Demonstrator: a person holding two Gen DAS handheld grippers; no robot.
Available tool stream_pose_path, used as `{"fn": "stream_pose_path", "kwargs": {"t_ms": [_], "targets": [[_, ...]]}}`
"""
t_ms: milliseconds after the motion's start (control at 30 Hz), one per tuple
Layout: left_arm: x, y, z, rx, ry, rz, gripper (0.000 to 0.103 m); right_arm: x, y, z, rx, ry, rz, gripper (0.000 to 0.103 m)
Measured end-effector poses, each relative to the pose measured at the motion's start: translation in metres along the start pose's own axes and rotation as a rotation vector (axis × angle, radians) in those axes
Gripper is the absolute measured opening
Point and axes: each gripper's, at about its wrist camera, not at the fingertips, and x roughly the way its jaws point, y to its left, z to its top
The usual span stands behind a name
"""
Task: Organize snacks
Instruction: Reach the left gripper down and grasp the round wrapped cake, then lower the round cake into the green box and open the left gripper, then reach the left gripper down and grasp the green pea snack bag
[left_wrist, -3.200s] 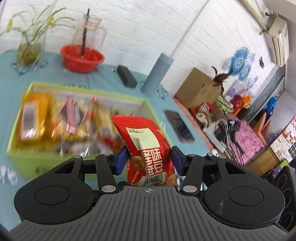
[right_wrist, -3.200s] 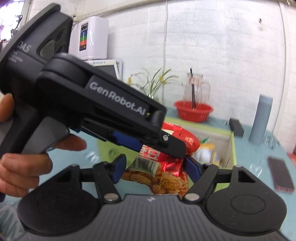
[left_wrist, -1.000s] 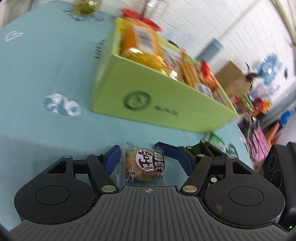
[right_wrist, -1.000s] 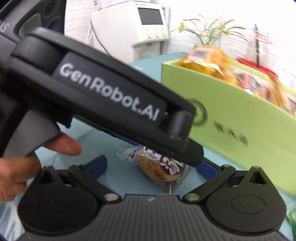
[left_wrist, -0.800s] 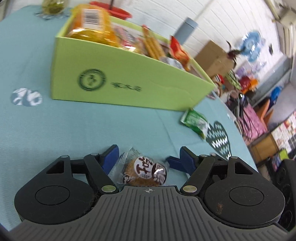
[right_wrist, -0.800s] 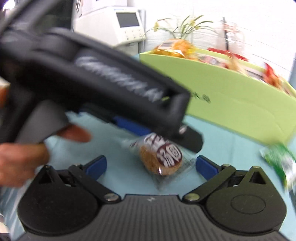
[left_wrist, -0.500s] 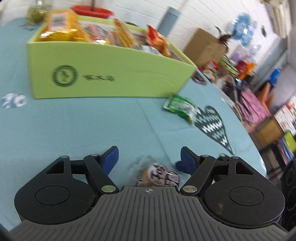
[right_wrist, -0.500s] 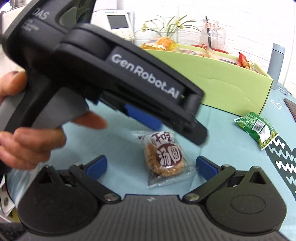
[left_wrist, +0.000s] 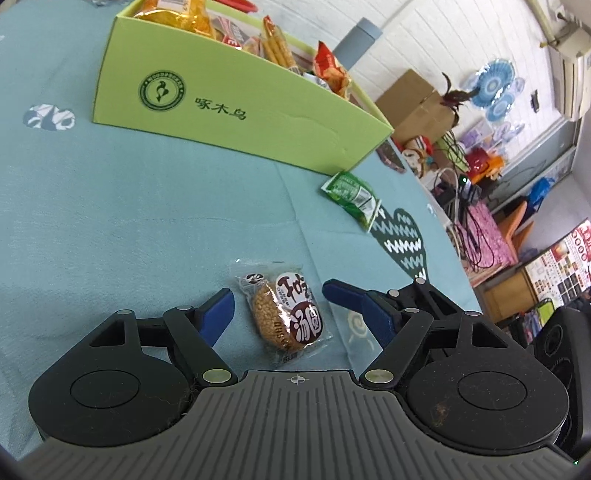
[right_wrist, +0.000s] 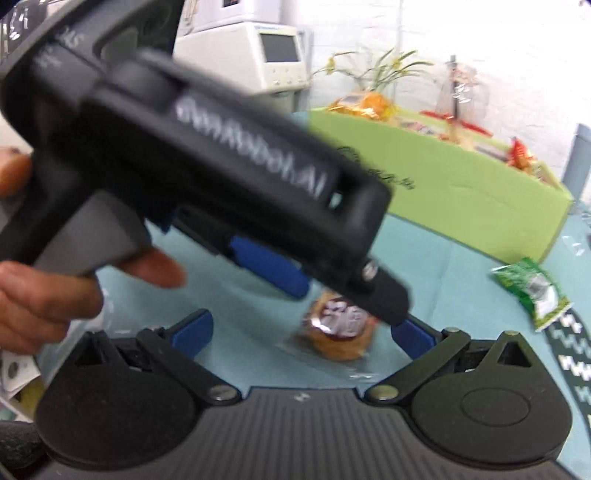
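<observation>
A round sesame cookie in a clear packet lies flat on the teal tablecloth. My left gripper stands open over it, one blue pad on each side and neither touching. In the right wrist view the same cookie packet lies between the fingers of my right gripper, also open. The left gripper's black body crosses that view just above the packet. The green snack box stands beyond, filled with several packets. A small green packet lies by its near right corner.
A person's hand holds the left gripper's handle. A grey cylinder stands behind the box. The table's edge runs along the right, past a dark heart print. A white machine stands at the back left.
The red packet that the left gripper held now stands in the box. Both grippers came down around the cookie packet, swung about it, and the left jaws widened.
</observation>
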Motion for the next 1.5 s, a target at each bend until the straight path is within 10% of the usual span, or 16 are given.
{"fn": "stream_pose_path", "kwargs": {"t_ms": [167,233,300,467,767,1033,1300,1500], "targets": [[0.003,-0.005,-0.002,0.031,-0.006,0.029,0.056,0.004,-0.012,-0.008,0.111,0.0,-0.004,0.097],[0.005,-0.007,-0.006,0.045,0.011,0.021,0.033,0.0,-0.008,-0.008,0.077,-0.024,-0.026,0.057],[0.005,-0.007,-0.005,0.045,0.007,0.043,0.017,-0.002,-0.011,-0.006,0.101,-0.017,-0.016,0.055],[0.001,-0.013,0.017,0.019,-0.023,0.022,0.015,-0.006,-0.02,0.003,0.117,-0.031,0.0,0.054],[-0.002,-0.059,0.133,0.152,-0.176,0.019,0.022,0.011,-0.081,0.087,0.012,-0.197,-0.089,0.063],[0.087,-0.031,0.222,0.09,-0.089,0.088,0.021,0.095,-0.168,0.134,0.081,-0.099,-0.079,0.064],[0.064,-0.034,0.215,0.114,-0.19,0.044,0.067,0.099,-0.202,0.127,0.161,-0.145,-0.027,0.095],[0.013,-0.055,0.163,0.169,-0.247,-0.023,0.074,0.014,-0.172,0.093,0.117,-0.266,-0.077,0.094]]}}
